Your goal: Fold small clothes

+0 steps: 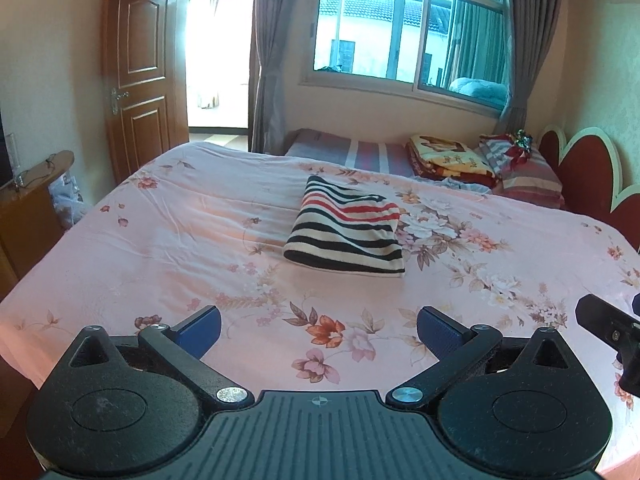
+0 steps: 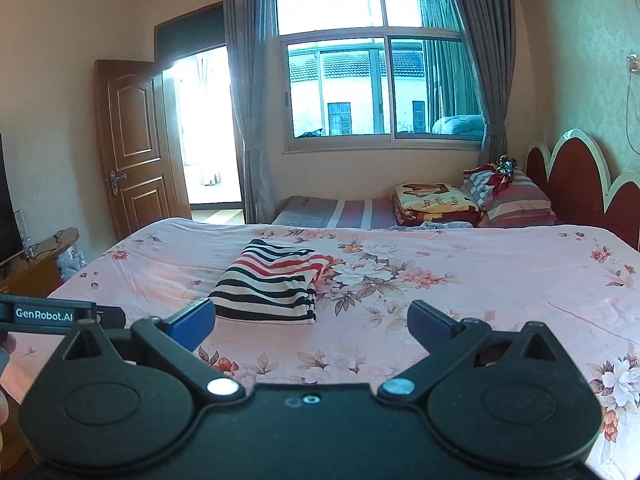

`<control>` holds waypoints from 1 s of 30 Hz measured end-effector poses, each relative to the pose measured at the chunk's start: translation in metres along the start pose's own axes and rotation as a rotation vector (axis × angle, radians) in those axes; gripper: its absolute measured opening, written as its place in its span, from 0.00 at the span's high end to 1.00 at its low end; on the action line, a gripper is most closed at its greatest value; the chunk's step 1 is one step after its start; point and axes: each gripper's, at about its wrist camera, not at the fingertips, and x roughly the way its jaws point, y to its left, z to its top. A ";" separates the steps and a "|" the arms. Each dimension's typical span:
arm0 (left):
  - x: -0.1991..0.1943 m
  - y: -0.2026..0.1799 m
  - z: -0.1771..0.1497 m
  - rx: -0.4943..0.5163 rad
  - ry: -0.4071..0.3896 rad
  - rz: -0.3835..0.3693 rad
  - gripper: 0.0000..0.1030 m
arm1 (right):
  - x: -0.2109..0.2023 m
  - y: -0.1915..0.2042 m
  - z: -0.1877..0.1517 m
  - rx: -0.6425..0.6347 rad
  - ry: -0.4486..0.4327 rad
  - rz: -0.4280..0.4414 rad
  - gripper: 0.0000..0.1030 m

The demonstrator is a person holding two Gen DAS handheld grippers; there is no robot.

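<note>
Now both clear of the cloth: left gripper (image 1: 318, 330) and right gripper (image 2: 310, 322) wide, nothing between the blue pads, hovering over the near edge of the pink floral-sheeted bed (image 1: 168, 240). Black, white and red striped knit garment (image 1: 348, 232) folded into a compact rectangle mid-bed, looks done, hence released

**Both grippers wide open**

The left gripper (image 1: 318, 330) hangs over the near edge of the bed, jaws wide apart and empty. The right gripper (image 2: 312, 326) hangs beside it, tipped down a little, jaws wide apart too, empty.
</note>
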 end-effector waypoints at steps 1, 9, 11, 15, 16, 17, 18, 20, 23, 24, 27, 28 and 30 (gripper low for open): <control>-0.001 0.000 0.001 0.005 0.002 -0.003 0.00 | 0.001 -0.001 0.000 0.002 0.002 -0.004 0.01; -0.007 -0.006 0.000 0.045 0.015 0.002 0.00 | 0.009 0.002 -0.007 -0.012 0.022 -0.022 0.01; -0.009 -0.006 0.000 0.044 0.015 -0.002 0.00 | 0.011 0.000 -0.008 -0.004 0.027 -0.023 0.01; -0.008 -0.006 -0.001 0.046 0.014 0.004 0.00 | 0.011 -0.003 -0.010 0.010 0.032 -0.018 0.01; -0.006 -0.007 -0.002 0.048 0.016 0.006 0.00 | 0.012 -0.003 -0.009 0.009 0.032 -0.017 0.01; -0.005 -0.007 -0.002 0.050 0.019 0.006 0.00 | 0.011 -0.003 -0.009 0.006 0.031 -0.018 0.01; -0.004 -0.007 -0.002 0.051 0.024 0.005 0.00 | 0.011 -0.003 -0.010 0.004 0.031 -0.019 0.01; -0.003 -0.008 -0.002 0.052 0.027 0.003 0.00 | 0.012 -0.003 -0.010 0.003 0.034 -0.019 0.01; -0.002 -0.009 -0.002 0.052 0.030 0.001 0.00 | 0.013 -0.004 -0.010 0.007 0.037 -0.020 0.01; -0.001 -0.009 -0.002 0.052 0.031 -0.001 0.00 | 0.013 -0.005 -0.010 0.007 0.038 -0.021 0.01; 0.000 -0.010 -0.002 0.054 0.030 -0.001 0.00 | 0.014 -0.005 -0.010 0.008 0.041 -0.020 0.01; 0.000 -0.011 -0.002 0.055 0.030 -0.001 0.00 | 0.014 -0.005 -0.010 0.008 0.041 -0.020 0.01; 0.001 -0.012 -0.002 0.056 0.028 0.001 0.00 | 0.014 -0.005 -0.010 0.008 0.043 -0.018 0.01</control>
